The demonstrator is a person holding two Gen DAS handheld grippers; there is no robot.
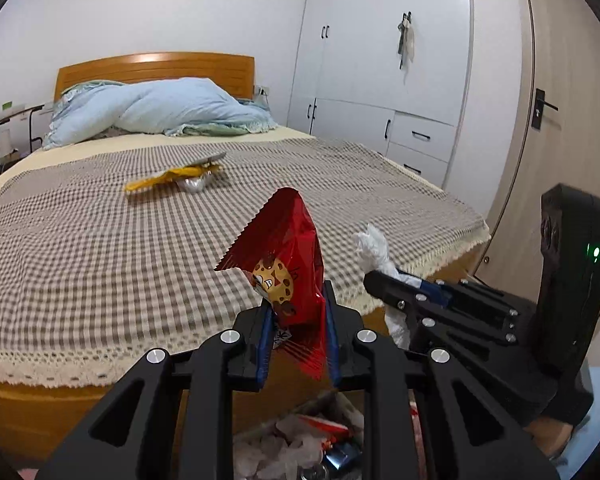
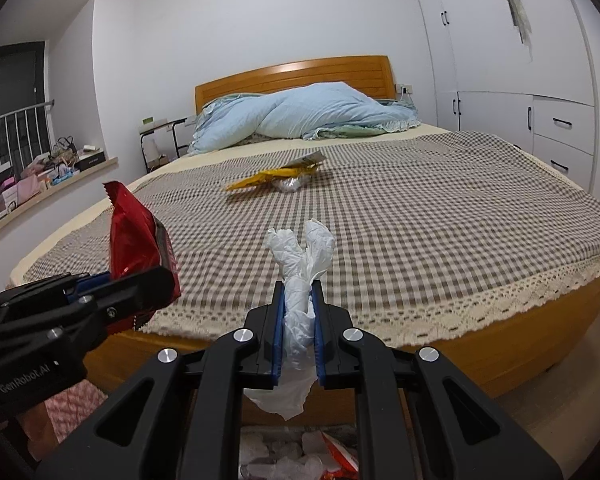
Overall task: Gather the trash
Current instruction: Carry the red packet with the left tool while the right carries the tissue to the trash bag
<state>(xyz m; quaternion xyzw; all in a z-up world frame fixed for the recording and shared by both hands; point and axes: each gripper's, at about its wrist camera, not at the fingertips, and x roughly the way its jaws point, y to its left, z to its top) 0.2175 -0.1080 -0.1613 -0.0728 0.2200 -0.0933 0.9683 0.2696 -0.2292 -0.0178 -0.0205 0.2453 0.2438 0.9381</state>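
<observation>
**Two scraps held above the bin**

The left gripper was clamped on a red wrapper, its blue pads pressing both sides so the cookie print stood upright between them. Just to its right, the right gripper pinched a white tissue, twisted ends poking up past the fingertips and a loose tail hanging below. Both tools were held side by side at the foot of the bed, over a bin on the floor already littered with crumpled paper and packets. Further up the checked cover, well apart from both grippers, a yellow wrapper lay with a foil ball touching it. A blue duvet was heaped by the headboard.
</observation>
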